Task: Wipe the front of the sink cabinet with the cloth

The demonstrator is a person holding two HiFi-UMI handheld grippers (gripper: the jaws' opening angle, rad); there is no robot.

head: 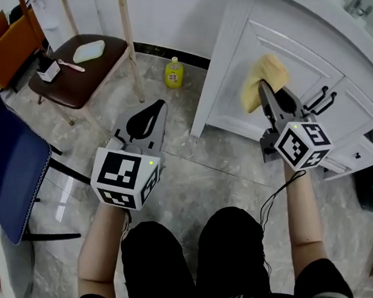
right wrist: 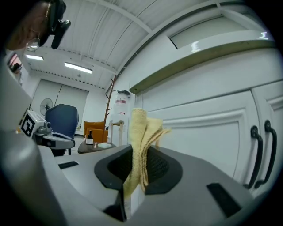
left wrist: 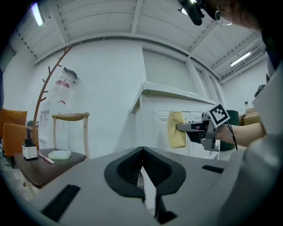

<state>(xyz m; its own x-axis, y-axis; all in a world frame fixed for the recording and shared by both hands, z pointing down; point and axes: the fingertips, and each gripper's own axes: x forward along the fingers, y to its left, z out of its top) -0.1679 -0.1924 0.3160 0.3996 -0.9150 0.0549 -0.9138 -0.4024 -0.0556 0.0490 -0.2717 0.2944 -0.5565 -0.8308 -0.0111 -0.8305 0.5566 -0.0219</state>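
Our legs (head: 150, 257), clad in black, fill the near edge of the head view, with both forearms reaching out over a grey marbled floor (head: 201, 170).

We hold the left gripper (head: 158, 109) low over that floor, well apart from the cabinet. Its own view shows the left gripper (left wrist: 142, 151) with its jaws pressed together and nothing between them.

We hold the right gripper (head: 263, 89) out to the far right, pinching a yellow cloth (head: 264, 76). In its own view the right gripper (right wrist: 136, 154) has the cloth (right wrist: 139, 132) bunched and standing up out of the closed jaws. The cloth sits at the white sink cabinet (head: 280, 28), over the raised panel of a door, left of two dark handles (head: 321, 100). We cannot tell whether it presses on the panel.

A small yellow bottle (head: 174, 73) stands on the floor near the cabinet's left corner. Farther left is a wooden chair (head: 78, 80) with a brown seat, and a blue chair (head: 7, 153) at the left edge.
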